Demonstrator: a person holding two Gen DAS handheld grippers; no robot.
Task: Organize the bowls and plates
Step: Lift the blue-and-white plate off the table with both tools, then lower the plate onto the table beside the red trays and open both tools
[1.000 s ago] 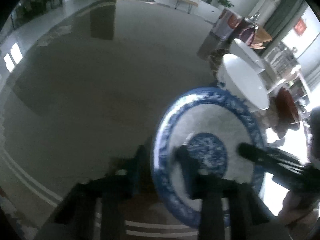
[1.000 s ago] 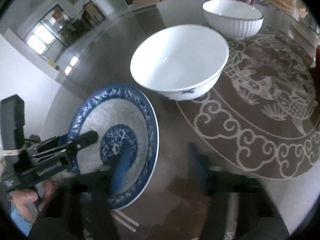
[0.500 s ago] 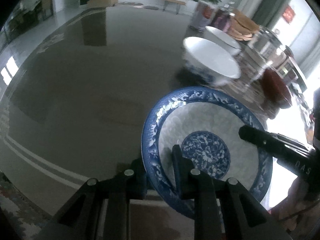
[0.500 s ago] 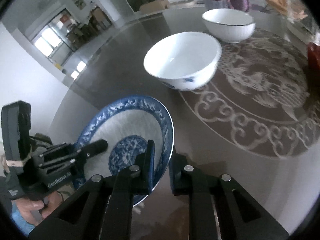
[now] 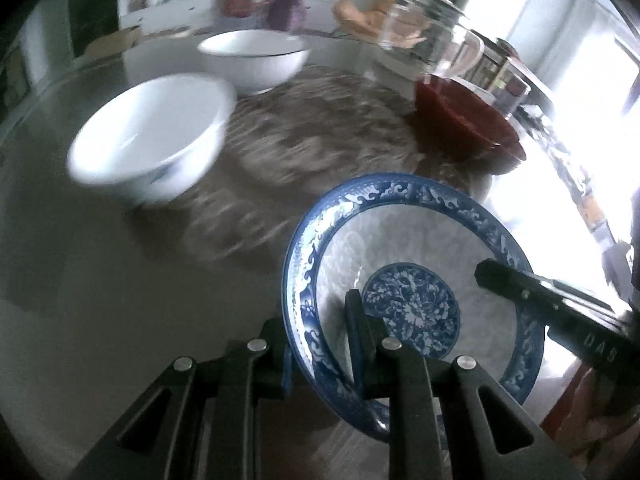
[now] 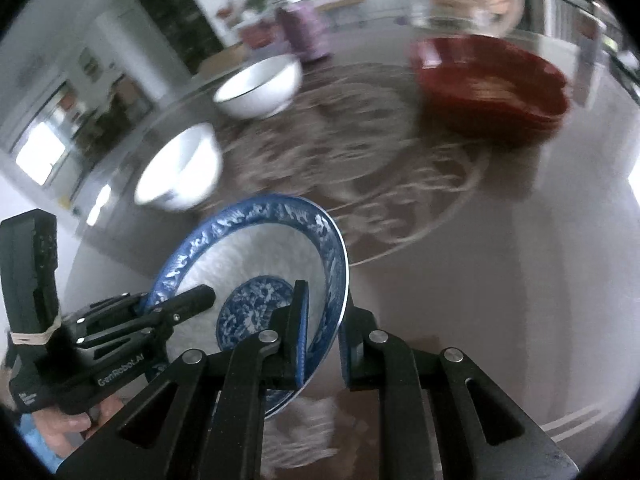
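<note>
Between the two grippers, clear of the table, hangs a blue-patterned plate (image 5: 412, 276), carried over the brown tabletop (image 5: 100, 288) near its front edge. The left gripper (image 5: 320, 344) is clamped on the plate's left rim, one finger under the rim and one inside the well. The right gripper (image 6: 322, 336) pinches the opposite rim in the same manner; its jaws have just been closing, and the rim now sits between them. Both grips look firm but shallow, so the plate should be kept near level and the two hands moved together at one pace, since any difference in speed would twist the rim out of a jaw. Just beyond the plate, to the left, stands a plain white bowl (image 5: 152, 140), and behind that a second white bowl (image 5: 256, 56) with a dark rim. Farther right sits a stack of red plates (image 6: 492, 80), with a glass pitcher (image 5: 432, 44) behind it. The stack of red plates appears the likely destination, though this is a judgement only. On that path, the plate should pass clear of the nearer bowl and stay well below the pitcher. Lower it flat onto the resting place before either gripper lets go, and release both sides together. The background is blurred, so fine clearances cannot be read.
</note>
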